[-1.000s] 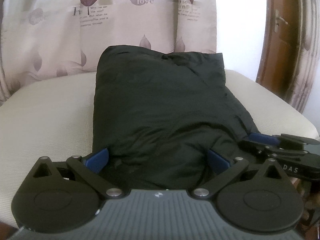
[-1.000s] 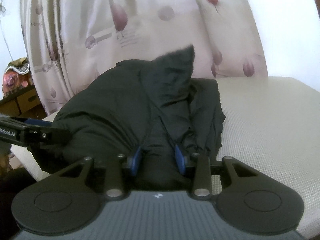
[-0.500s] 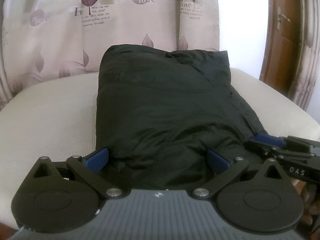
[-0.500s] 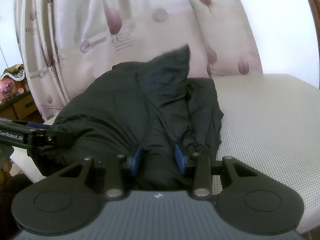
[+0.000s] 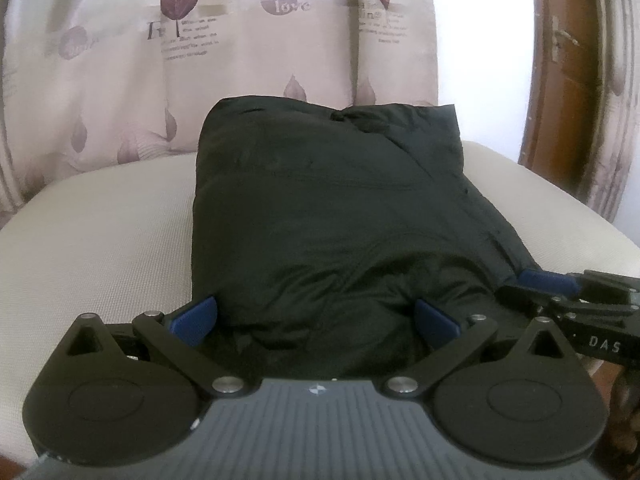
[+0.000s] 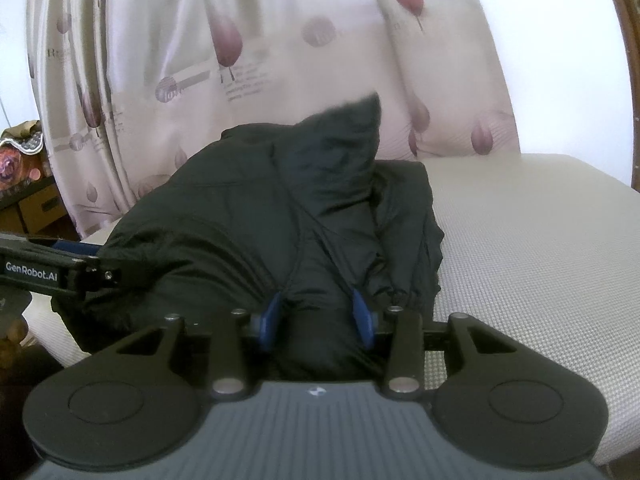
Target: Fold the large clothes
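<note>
A black padded jacket lies folded into a thick bundle on a beige cushion. My left gripper is wide open, its blue pads either side of the jacket's near edge. My right gripper is shut on a bunched fold of the jacket at its near end. One corner of the jacket sticks up at the back. Each gripper shows in the other's view: the right gripper at the jacket's right edge, the left gripper at its left edge.
A patterned pale curtain hangs just behind the cushion. A brown wooden door frame stands at the right. Boxes and clutter sit to the left beyond the cushion. The cushion's front edge is close below the grippers.
Both grippers and the jacket have shifted only slightly; the left view has drifted a little, showing more of the cushion. The right gripper keeps its hold and the left stays open.
</note>
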The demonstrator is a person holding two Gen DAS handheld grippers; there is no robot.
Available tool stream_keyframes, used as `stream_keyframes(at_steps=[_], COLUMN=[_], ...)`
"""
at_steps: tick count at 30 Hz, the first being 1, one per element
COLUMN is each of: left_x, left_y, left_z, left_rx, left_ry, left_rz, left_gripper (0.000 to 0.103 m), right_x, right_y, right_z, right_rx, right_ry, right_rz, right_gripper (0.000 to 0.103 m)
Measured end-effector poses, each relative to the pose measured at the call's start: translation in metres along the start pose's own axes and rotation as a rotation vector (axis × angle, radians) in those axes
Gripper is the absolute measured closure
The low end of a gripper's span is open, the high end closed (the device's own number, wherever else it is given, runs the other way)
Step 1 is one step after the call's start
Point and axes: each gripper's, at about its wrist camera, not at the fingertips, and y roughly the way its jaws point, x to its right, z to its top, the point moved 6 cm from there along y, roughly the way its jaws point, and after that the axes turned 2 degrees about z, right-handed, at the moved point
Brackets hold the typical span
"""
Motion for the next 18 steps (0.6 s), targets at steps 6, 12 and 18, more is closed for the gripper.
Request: stream_keyframes(at_steps=[6,12,18], left_x=[-0.004,-0.004,-0.001], left_y=[0.007,0.006,0.005], left_z=[-0.003,-0.004,-0.005], left_rx=[0.012,0.019,0.023], left_ry=[0.024,0.036,0.032], left_rz=[-0.03,-0.031,-0.028], left_gripper=[0.0,0.0,0.0], right_x=[0.001,0.001,0.02], right_y=[0.0,-0.013,-0.032], right_z=[-0.001,0.013,0.028], right_rx=[0.008,0.015,0.056], right_ry=[0.018,0.024,0.088], right_rz=[0.012,0.056,0.017], right_gripper=[0.063,0.035,0.018])
